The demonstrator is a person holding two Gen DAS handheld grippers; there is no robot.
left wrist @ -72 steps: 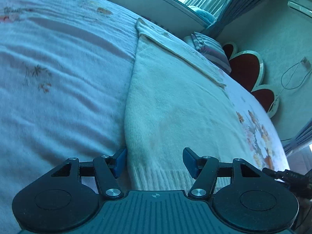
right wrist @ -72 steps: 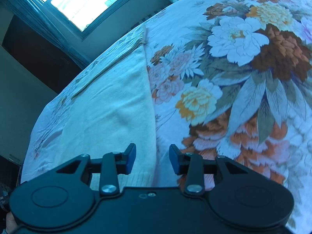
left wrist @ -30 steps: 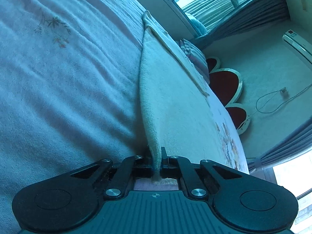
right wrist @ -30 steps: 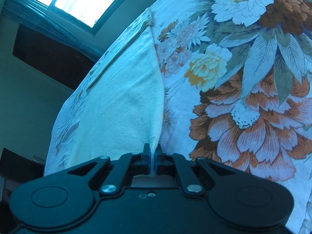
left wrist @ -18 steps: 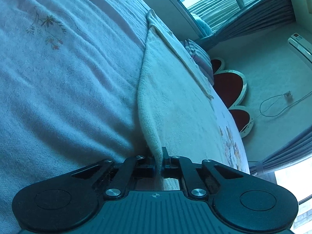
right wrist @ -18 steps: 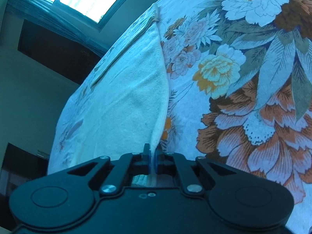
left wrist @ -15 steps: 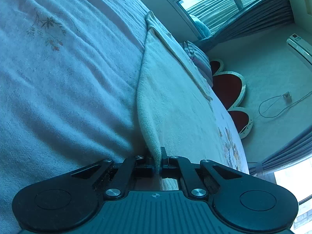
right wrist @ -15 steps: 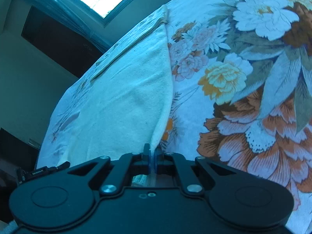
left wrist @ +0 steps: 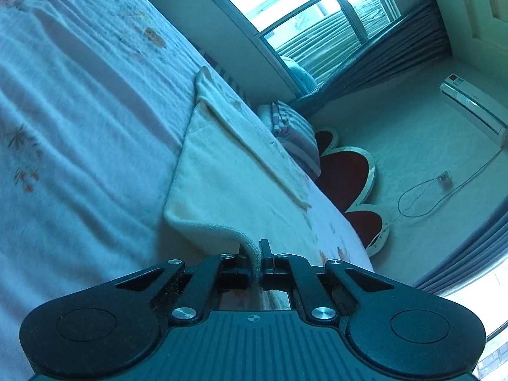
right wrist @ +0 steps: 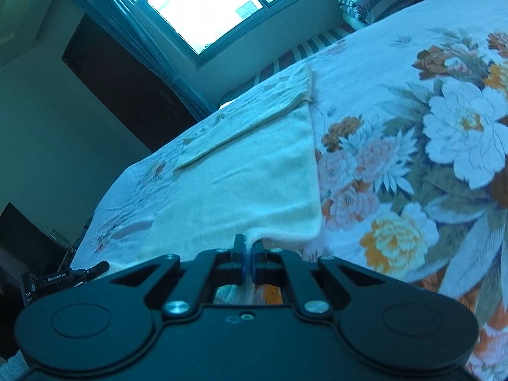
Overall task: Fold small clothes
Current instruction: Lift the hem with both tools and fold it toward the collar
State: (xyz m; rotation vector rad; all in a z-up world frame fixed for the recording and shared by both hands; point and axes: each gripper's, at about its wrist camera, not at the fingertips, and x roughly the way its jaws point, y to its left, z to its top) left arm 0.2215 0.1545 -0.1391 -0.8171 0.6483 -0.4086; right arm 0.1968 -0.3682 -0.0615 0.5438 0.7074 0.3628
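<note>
- A cream sweater (left wrist: 228, 171) lies flat on the bed (left wrist: 79, 127), which has a flowery cover.
- The left gripper (left wrist: 257, 255) is pinched tight on one near corner of the sweater's bottom edge.
- The right gripper (right wrist: 248, 254) is pinched tight on the other near corner.
- Both corners are lifted off the bed; the far end with the sleeve lies flat.

- A home bedroom: a bed (right wrist: 412, 101) with a flowered sheet fills the right of the right wrist view.
- Striped pillow (left wrist: 292, 133) at centre, curtained window (left wrist: 304, 9) at top.
- Wall air conditioner (left wrist: 473, 108), upper right.
</note>
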